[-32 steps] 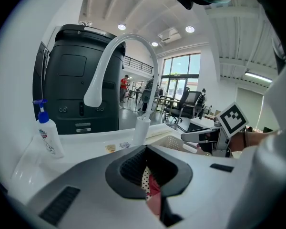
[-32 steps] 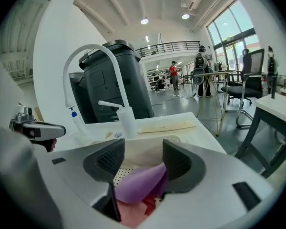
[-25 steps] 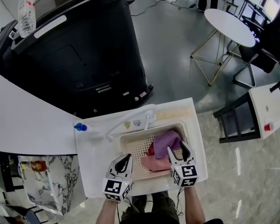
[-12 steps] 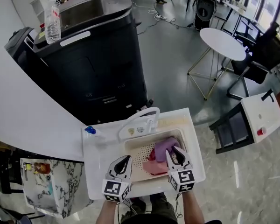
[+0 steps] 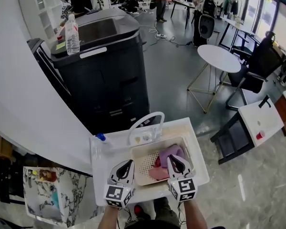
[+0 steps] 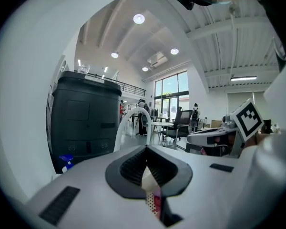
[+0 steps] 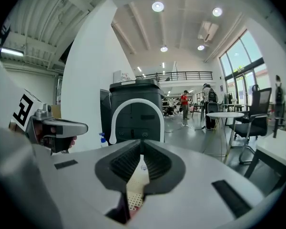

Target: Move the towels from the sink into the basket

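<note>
Reference: sink (image 5: 144,162).

- Purple towel (image 5: 170,152) and pink towel (image 5: 158,173) are lying bunched in the sink's perforated basin, filling its right half and touching each other. The purple one is sitting nearer the faucet (image 5: 145,120) at the sink's far edge.
- Left gripper (image 5: 129,162) is hovering over the sink's near-left edge. Its tongs are pinching together on nothing.
- Right gripper (image 5: 171,159) is hovering over the sink's near-right part, above the towels. Its tongs have just been closing and are now meeting at the tips, with no cloth between them.
- Both grippers are pointing across the sink toward the faucet.
</note>
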Tool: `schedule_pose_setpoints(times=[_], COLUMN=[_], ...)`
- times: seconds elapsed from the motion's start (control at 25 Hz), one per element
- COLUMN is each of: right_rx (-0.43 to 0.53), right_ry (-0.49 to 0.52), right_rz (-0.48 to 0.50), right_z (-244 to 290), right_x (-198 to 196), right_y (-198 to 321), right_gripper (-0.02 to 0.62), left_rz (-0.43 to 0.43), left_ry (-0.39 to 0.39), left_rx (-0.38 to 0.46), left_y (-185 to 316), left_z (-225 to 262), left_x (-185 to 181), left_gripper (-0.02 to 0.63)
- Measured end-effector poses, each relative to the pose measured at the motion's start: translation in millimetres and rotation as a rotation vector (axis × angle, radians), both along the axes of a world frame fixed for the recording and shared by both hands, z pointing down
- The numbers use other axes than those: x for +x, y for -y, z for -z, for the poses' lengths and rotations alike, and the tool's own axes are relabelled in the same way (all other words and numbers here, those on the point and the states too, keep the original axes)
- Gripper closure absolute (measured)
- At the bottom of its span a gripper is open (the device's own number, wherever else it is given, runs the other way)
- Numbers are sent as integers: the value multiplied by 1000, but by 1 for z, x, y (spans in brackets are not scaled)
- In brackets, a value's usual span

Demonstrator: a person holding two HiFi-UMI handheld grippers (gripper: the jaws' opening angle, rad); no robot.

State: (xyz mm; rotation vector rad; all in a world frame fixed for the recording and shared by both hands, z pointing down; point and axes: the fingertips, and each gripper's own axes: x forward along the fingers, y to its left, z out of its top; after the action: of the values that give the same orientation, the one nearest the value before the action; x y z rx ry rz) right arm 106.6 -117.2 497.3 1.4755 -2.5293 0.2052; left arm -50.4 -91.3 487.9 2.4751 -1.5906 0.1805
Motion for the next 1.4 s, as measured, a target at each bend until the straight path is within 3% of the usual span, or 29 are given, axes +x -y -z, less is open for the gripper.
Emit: schedule_pose_setpoints(times=[0.44, 0.88, 1.4], right_rx=[46, 60, 41], right_ry=[1, -12, -6], right_rz=[-93, -128, -131], right_z=[21, 19, 13], right_x=[9, 11, 7], right_y=[-80, -151, -170], right_gripper=[552, 552, 552], left_rz=[-77, -96, -92], left_ry=[15, 33, 34], left_rx=[39, 35, 15], left_y=[-60, -118, -135], left_z=[15, 12, 4], left_x=[-9, -24, -32], left_gripper=[603, 603, 603])
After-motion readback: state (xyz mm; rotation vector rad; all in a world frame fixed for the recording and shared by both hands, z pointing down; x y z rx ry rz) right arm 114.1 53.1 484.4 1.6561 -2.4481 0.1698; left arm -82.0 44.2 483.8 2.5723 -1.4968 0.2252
